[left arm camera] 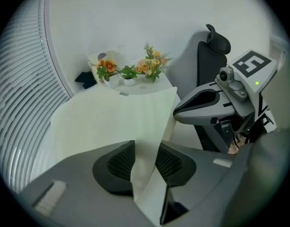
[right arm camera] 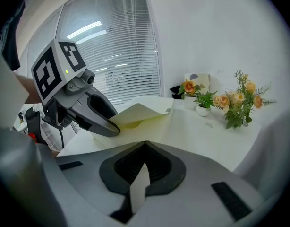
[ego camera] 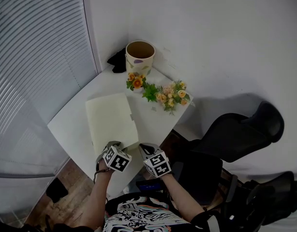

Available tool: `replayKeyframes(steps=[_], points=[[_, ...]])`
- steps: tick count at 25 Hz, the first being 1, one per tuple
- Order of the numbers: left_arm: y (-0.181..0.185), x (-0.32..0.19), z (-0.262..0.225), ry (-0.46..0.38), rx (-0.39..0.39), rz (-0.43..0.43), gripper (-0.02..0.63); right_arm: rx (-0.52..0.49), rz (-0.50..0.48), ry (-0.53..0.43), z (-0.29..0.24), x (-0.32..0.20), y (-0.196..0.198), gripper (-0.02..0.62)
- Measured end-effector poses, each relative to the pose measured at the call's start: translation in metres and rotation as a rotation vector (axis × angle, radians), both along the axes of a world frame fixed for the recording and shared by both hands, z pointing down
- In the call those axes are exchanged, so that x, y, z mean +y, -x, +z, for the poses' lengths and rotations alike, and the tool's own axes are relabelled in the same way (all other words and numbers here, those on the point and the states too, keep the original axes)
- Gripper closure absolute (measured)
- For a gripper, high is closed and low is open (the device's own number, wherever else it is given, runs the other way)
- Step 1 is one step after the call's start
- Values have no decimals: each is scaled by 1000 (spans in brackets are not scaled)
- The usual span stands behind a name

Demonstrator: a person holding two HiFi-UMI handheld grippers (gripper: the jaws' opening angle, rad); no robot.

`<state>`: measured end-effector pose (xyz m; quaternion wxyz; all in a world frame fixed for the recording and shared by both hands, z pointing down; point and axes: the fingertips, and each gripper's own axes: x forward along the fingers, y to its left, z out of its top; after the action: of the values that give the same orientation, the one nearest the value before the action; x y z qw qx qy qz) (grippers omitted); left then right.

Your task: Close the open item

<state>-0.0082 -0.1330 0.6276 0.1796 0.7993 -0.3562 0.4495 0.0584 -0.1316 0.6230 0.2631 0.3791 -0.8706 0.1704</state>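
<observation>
— Starting at the left: where do we have the left gripper (ego camera: pixel 109 146)?

— On the side of the flowers (ego camera: pixel 163 94) nearest us and to their left, at the near edge of the folder (ego camera: pixel 112 120). Its jaws stand narrow, and the cover (left arm camera: pixel 112 122) runs up between them. The pads look pressed on it from both sides.

— And the folder itself?

— It lies on the white table (ego camera: pixel 71 124), left of the flowers and closer to us than they are. In the right gripper view we see the cover raised off the yellow inside at our end (a shallow wedge, not thrown wide).

— Then the right gripper (ego camera: pixel 146 150)?

— Just right of the left one, also nearer us than the flowers. Its jaws meet at the tips, and we can name nothing held there.

— So which step are we in?

— We judge it to be the closing itself: the cover is in hand and not yet down.

— What does the next move ask of us?

— Lowering the left gripper toward the table so the cover settles square on the lower half, then letting go. The right gripper could press the cover flat.
</observation>
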Motion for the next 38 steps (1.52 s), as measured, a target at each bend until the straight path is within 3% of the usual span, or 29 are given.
replayKeyframes(steps=[38], points=[[0, 0, 1, 10, -9, 16, 491, 8, -16, -7, -1, 0, 1, 594]])
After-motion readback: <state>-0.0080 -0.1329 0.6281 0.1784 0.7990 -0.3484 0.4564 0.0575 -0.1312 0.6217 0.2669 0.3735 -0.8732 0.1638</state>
